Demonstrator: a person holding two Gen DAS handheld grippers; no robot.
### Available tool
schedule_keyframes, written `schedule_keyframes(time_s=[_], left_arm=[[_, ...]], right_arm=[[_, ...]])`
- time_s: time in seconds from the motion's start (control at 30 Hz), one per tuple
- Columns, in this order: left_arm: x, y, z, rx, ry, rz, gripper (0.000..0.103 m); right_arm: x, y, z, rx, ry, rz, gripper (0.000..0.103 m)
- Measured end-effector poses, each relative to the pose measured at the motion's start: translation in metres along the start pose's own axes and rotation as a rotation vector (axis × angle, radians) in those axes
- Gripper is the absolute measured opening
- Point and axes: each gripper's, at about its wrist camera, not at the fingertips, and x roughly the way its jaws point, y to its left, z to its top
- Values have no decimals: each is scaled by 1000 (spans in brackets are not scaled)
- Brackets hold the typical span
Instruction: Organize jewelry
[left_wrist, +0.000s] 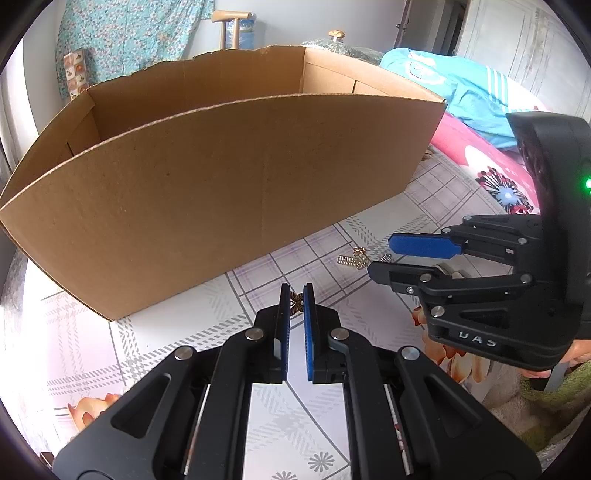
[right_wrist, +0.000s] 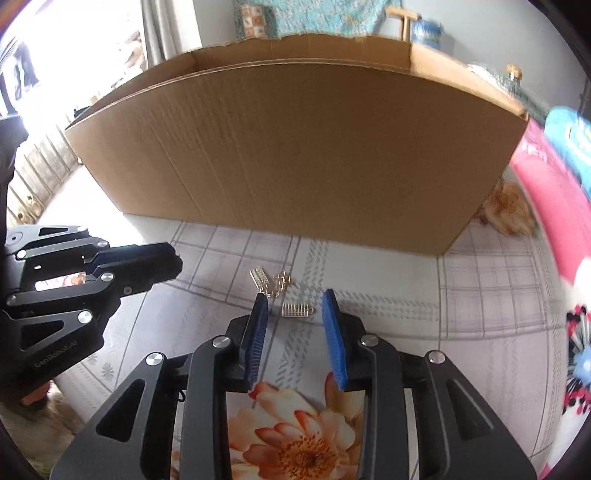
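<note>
Jaws of the left gripper (left_wrist: 296, 300) pinch a small gold butterfly charm (left_wrist: 296, 302); the right gripper (right_wrist: 294, 308) is spread wide around a little silver comb piece (right_wrist: 295, 309) on the tablecloth (right_wrist: 498, 295). The charm is tiny, so it could slip before reaching the cardboard box (left_wrist: 221, 177). Only the left view shows the charm.

Both grippers (left_wrist: 296, 295) (right_wrist: 295, 301) are black linkages with silver pivot screws, ribbed blue pads (right_wrist: 334, 339) and pale lettering.
</note>
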Motion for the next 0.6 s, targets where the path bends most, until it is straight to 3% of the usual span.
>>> schedule_keyframes(time_s=[0.03, 0.4, 0.6], left_arm=[[0, 0, 0, -1, 0, -1, 6], [-2, 2, 0, -7, -7, -4, 6], [-19, -1, 0, 4, -42, -19, 6]], right_arm=[[-1, -1, 1, 8, 7, 8, 15], [-13, -15, -6, 70, 1, 27, 15], [-36, -19, -3, 95, -45, 35, 15]])
